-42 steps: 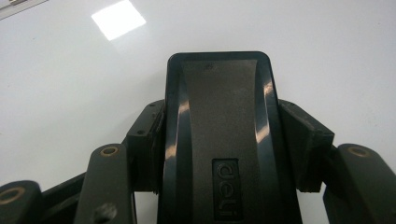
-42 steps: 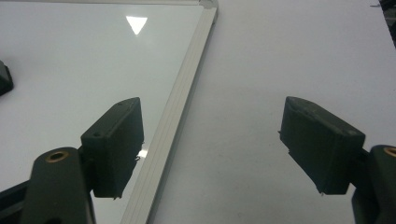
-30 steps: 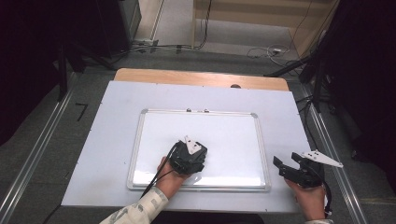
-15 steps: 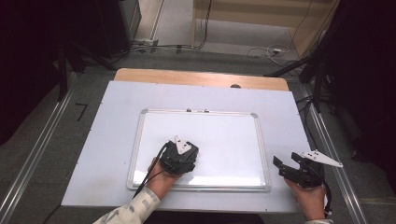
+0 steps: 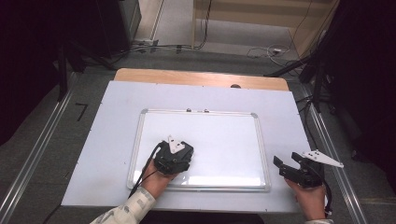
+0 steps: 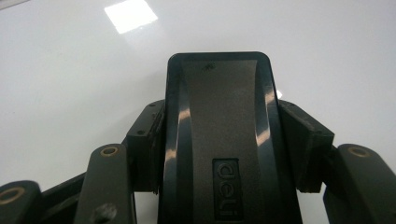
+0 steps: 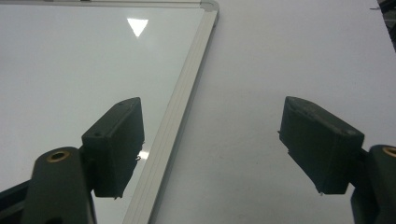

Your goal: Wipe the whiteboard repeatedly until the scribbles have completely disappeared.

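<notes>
The left tongs (image 6: 219,154) are clamped on a black eraser (image 6: 218,126), one jaw pressed to each long side, and the eraser's flat face bears an embossed label. From the high view, these left tongs (image 5: 173,157) sit over the lower left part of the whiteboard (image 5: 219,135), the eraser hidden under them there, so whether it touches the board cannot be told. The right tongs (image 7: 212,149) stand wide apart with nothing between them; they hover just past the right edge of the whiteboard (image 7: 70,70), one jaw above the board's metal frame (image 7: 184,100), the other above the white desk (image 7: 289,51). In the high view the right tongs (image 5: 286,164) lie off the whiteboard's lower right corner, over the desk (image 5: 116,107).
</notes>
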Tool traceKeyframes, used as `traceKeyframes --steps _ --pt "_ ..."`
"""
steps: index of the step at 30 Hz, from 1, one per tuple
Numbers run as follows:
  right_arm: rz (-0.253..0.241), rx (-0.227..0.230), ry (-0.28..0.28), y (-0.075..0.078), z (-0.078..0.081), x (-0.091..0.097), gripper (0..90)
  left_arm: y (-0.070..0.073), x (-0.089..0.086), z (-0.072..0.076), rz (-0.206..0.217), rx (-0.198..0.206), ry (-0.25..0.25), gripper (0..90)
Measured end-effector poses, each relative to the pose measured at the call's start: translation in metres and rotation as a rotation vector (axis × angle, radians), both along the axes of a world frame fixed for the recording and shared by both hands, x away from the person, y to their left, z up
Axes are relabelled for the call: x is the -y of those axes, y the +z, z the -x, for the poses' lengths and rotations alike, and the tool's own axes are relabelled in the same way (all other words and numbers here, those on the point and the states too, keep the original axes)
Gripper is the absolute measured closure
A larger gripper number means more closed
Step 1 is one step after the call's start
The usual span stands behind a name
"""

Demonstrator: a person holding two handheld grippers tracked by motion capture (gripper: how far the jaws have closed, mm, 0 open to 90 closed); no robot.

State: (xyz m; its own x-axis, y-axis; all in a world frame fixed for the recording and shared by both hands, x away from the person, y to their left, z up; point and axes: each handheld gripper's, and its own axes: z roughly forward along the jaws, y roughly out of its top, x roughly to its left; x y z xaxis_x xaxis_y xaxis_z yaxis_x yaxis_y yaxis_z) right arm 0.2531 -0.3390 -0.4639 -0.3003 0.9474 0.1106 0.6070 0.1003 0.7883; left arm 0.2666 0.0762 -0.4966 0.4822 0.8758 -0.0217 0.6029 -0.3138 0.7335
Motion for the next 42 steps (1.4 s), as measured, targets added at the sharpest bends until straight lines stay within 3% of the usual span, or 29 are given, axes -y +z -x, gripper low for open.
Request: traceKeyframes --steps 3,8,14,23,31,42 --pt "0.000 0.000 0.000 0.000 -0.001 0.000 20.7 0.002 -0.007 -0.001 0.031 -0.026 0.011 40.6" --pt "0.004 0.002 0.006 0.000 -0.002 -0.001 20.7 0.004 -0.011 -0.002 0.030 -0.039 0.031 40.6" --pt "0.002 0.001 0.004 0.000 -0.002 -0.001 20.6 0.021 -0.023 -0.002 0.088 0.014 0.082 40.6" --pt "0.002 0.001 0.009 0.000 -0.002 -0.002 20.7 0.031 -0.060 -0.009 0.144 0.034 0.205 40.6" --pt "0.003 0.000 0.009 -0.001 -0.002 -0.002 20.7 0.032 -0.078 -0.013 0.144 0.041 0.272 40.6" --pt "0.001 -0.002 0.014 -0.001 -0.003 -0.002 20.7 0.032 -0.083 -0.014 0.148 0.049 0.299 40.6"
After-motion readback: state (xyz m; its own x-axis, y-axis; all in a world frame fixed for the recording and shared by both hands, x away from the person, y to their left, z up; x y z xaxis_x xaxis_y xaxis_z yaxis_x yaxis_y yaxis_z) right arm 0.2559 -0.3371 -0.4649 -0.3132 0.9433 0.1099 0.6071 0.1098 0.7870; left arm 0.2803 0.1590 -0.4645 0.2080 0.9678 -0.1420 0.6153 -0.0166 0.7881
